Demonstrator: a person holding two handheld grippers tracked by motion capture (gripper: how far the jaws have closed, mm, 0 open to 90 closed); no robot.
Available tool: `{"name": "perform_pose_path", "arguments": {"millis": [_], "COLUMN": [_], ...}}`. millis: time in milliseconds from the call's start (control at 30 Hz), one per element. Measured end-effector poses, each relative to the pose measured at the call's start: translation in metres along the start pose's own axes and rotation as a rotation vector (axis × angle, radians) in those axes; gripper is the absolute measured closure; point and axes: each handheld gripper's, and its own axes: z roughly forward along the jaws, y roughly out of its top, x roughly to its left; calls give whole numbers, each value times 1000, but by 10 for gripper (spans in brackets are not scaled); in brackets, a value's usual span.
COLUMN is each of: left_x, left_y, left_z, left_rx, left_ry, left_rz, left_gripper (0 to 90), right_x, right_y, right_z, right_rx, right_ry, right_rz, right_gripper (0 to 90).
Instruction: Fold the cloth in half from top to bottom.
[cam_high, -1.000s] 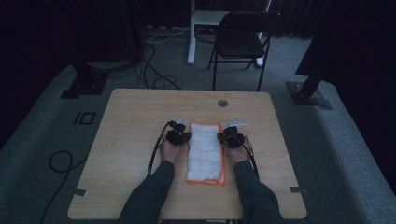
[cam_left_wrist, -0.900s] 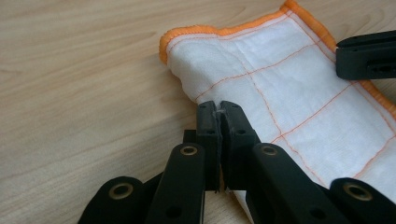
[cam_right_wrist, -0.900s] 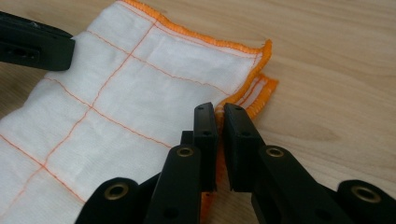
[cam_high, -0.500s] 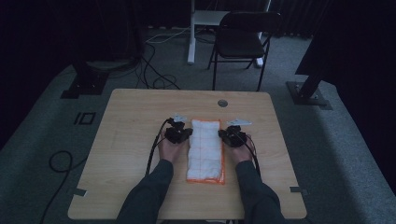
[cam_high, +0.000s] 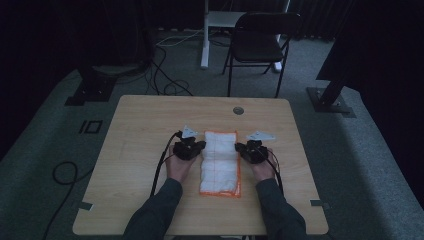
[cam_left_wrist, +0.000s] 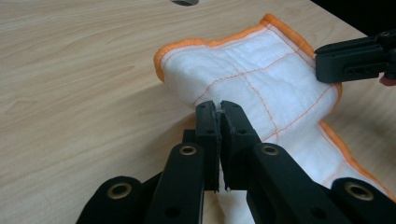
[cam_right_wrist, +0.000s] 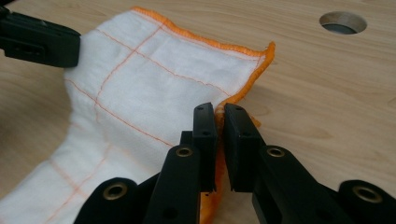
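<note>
cloth (cam_high: 219, 161) barely moved since 1 s back | left gripper (cam_left_wrist: 218, 108) jaws clamped on its left edge | right gripper (cam_right_wrist: 219, 112) clamped on orange hem — both pinches set, likely lift or fold next

High view: fixed overhead, facing forward and down, distant, whole bench (cam_high: 150, 130) in frame centre. Both gripper views: low, close along their own jaws, facing each other across the shared cloth (cam_left_wrist: 261, 79) (cam_right_wrist: 154, 79) (cam_high: 220, 162).

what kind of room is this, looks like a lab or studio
Probably a recording studio or lab, not a home: black curtains around a lone wooden table, cables on grey carpet, a folding chair, and metal stand bases beside it.
</note>
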Motion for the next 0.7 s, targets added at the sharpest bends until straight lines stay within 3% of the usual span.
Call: {"name": "perform_pose_path", "arguments": {"millis": [267,700], "left_x": [-13,-29], "left_y": [-21,-51], "left_z": [-13,-23], "left_rx": [12,85], "left_ry": [-26,-48], "left_rz": [13,29], "left_gripper": [867,853], "right_x": [15,27], "right_y": [-19,-51], "right_z": [-13,-29], "right_rx": [14,77], "right_ry": [14,61], "right_rz": [-21,1], "right_gripper": [837,824]}}
